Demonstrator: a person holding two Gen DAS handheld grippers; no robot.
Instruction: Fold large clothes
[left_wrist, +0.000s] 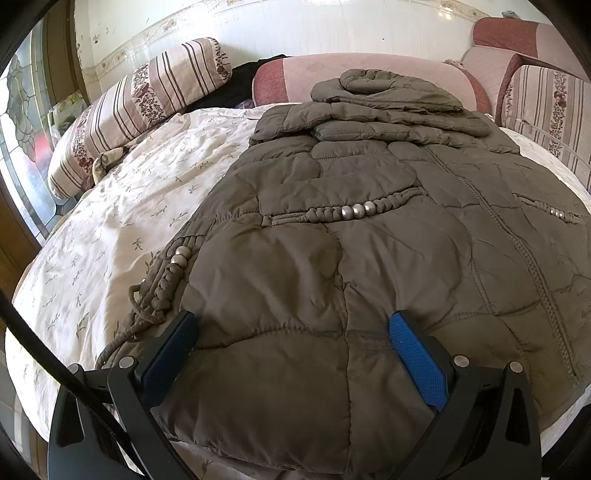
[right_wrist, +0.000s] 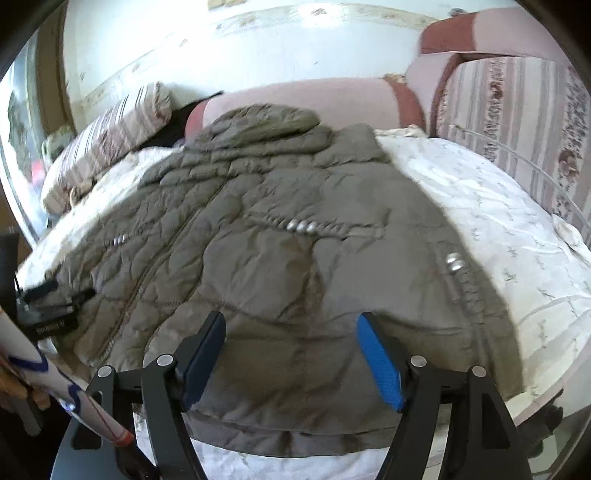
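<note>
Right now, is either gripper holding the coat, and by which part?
Neither. The left gripper and right gripper both stand with jaws open over the hem end of the coat, not pinching any fabric.

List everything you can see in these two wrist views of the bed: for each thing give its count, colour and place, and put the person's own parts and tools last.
Quilted coat: one, olive-brown, spread flat on the bed, sleeves folded across its far end.
Bedsheet: one, cream with small sprigs, under the coat.
Striped pillow: one, pink and brown stripes with flowers, far left of the bed.
Pink cushion: one, pink with a red end, behind the coat.
Striped cushion: one, pink stripes with flowers, far right.
Left gripper: one, black with blue pads, jaws open over the coat's near hem.
Right gripper: one, black with blue pads, jaws open over the hem.
</note>
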